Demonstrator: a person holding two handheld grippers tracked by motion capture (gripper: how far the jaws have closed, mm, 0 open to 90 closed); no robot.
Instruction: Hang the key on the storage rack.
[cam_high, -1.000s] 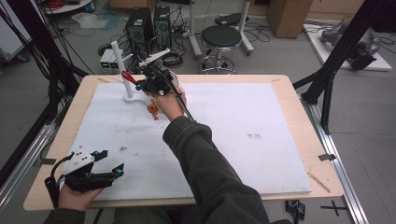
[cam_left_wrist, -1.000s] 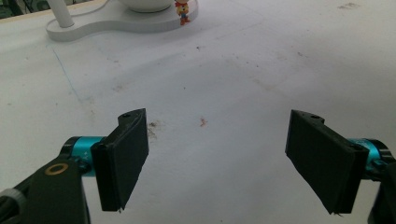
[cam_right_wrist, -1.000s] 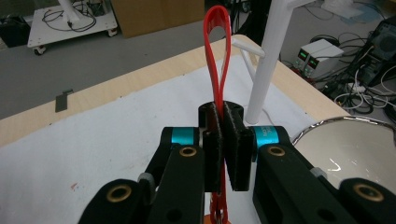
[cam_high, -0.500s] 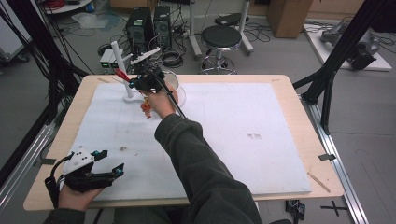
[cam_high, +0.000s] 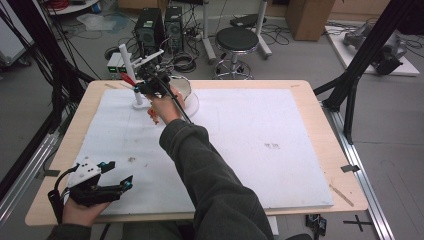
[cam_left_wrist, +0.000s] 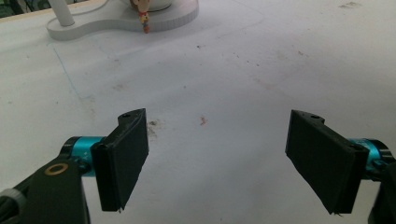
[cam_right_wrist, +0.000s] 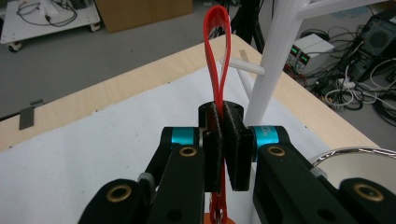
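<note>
Red loop strap (cam_right_wrist: 217, 51) pinched between black pads of right gripper (cam_right_wrist: 223, 154), jaws shut on it; loop rises above pads, lower end cut off at frame bottom beside small orange piece, unidentifiable. White peg stand (cam_right_wrist: 275, 60) just right of loop, its top cut off. Metal bowl (cam_right_wrist: 362, 161) rim lower right, mostly hidden behind gripper body. In high view, right gripper (cam_high: 150, 86) over stand base, pads hidden. Left gripper (cam_left_wrist: 219, 158), well apart at near table edge, jaws wide, nothing between them. No readable writing.

Wood table (cam_high: 310, 90) w/ white mat (cam_high: 250, 150); white stand base (cam_left_wrist: 116, 21) on it.
</note>
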